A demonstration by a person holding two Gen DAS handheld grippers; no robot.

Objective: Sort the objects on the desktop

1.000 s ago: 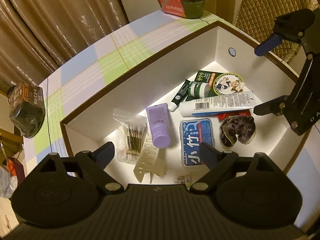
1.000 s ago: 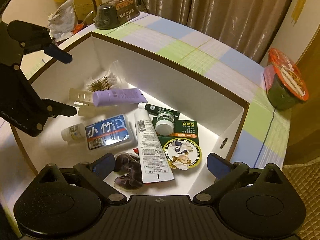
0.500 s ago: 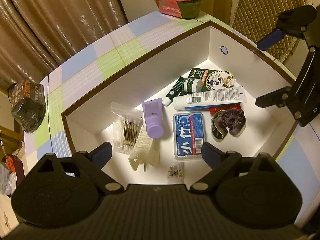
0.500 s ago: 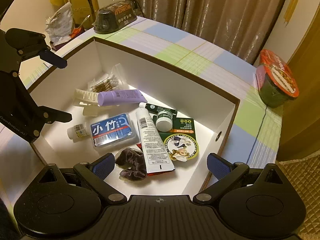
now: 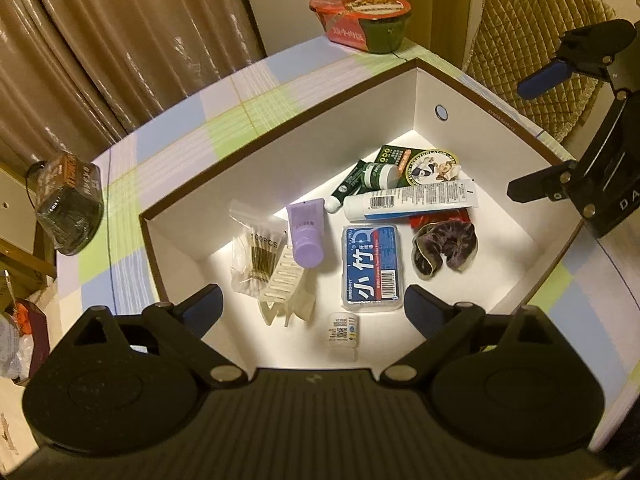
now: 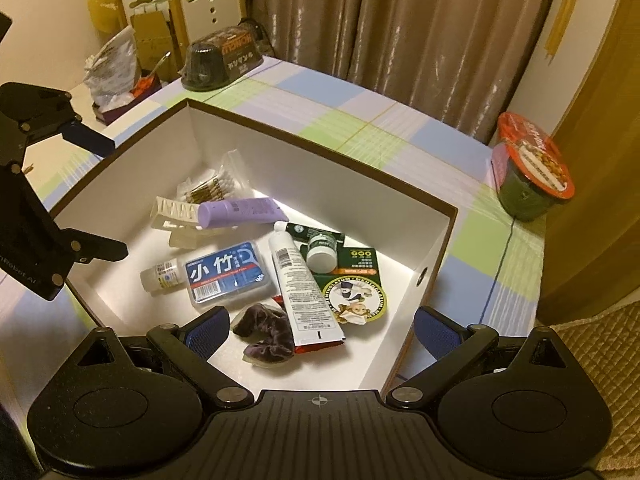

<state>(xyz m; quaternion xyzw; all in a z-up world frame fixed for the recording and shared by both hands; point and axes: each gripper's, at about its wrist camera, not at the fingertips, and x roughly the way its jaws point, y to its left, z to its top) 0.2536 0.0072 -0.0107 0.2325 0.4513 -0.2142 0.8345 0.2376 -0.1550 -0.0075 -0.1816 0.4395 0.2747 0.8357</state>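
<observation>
Both my grippers are over the white box, empty. Left gripper has its jaws spread wide with nothing between them; right gripper is the same, wide apart and holding nothing. Each one shows at the edge of the other's view.

The box sits on the checked table, and all the small things are lying inside on its floor. Along the far wall is a bag of cotton swabs, touching a cream hair clip. A purple tube rests partly on the clip. In the middle is a blue floss-pick case, with a small white bottle on its side just beside it. A white tube lies across a red packet, touching a dark velvet scrunchie. Behind the white tube are a green card pack, a small green jar and a slim dark green tube, all bunched together.

Outside the box, on the table: 1 red-lidded noodle bowl at one corner, and 1 dark wrapped bowl at another.
</observation>
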